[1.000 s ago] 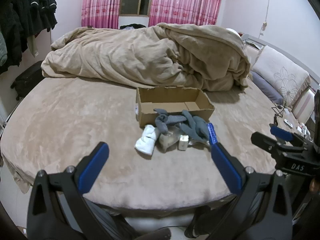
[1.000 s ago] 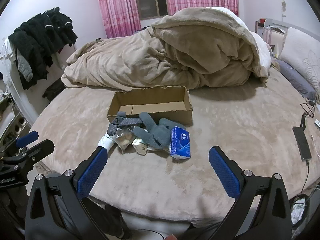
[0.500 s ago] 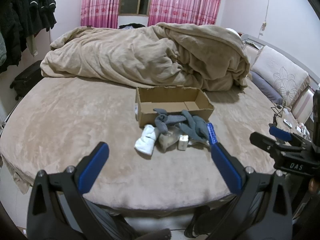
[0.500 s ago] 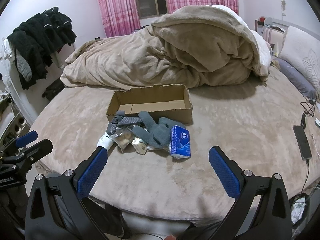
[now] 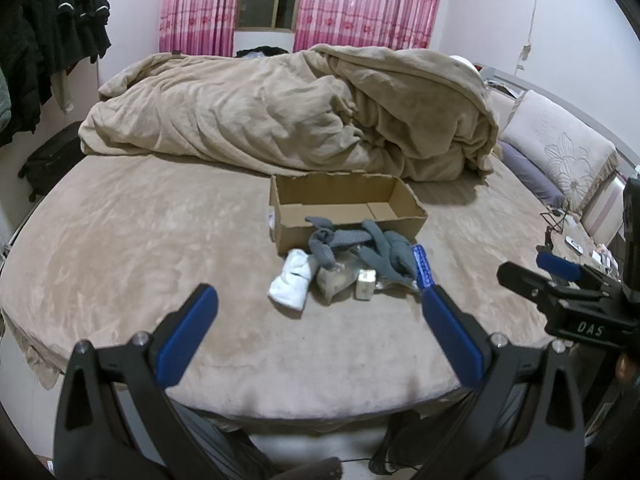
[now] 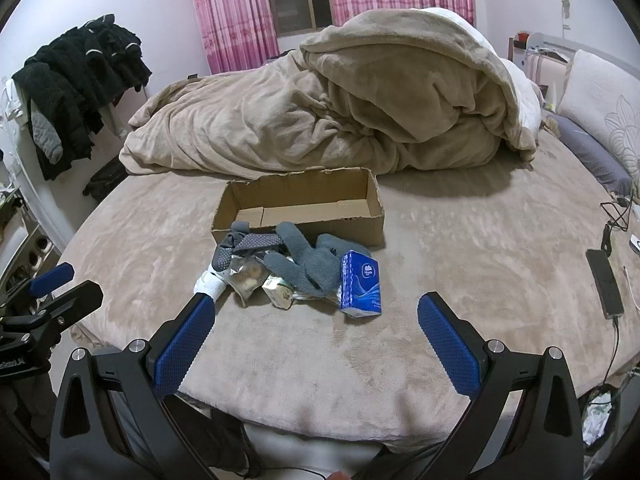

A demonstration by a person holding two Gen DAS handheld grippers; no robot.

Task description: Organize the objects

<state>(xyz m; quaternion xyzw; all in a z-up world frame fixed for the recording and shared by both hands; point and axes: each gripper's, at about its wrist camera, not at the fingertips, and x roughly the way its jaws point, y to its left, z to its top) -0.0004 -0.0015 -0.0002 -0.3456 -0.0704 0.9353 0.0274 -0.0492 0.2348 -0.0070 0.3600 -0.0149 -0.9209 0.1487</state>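
I see the bed (image 5: 120, 248) filling both views, its tan cover bare near the edge, with the duvet (image 5: 288, 112) heaped behind the box (image 5: 348, 216), my landmark. The box sits open-topped near the middle of the bed, and I see nothing inside it. Just in front of the box lies the pile: grey gloves (image 6: 296, 256) draped against its front wall, a white sock (image 5: 292, 280) at the pile's left end, a blue tissue pack (image 6: 360, 284) at its right end, and small packets (image 6: 260, 280) under the gloves. A phone (image 6: 604, 280) lies well to the right of the box. My left gripper (image 5: 316, 332) and right gripper (image 6: 316, 340) both hang short of the pile, jaws spread wide, holding nothing.
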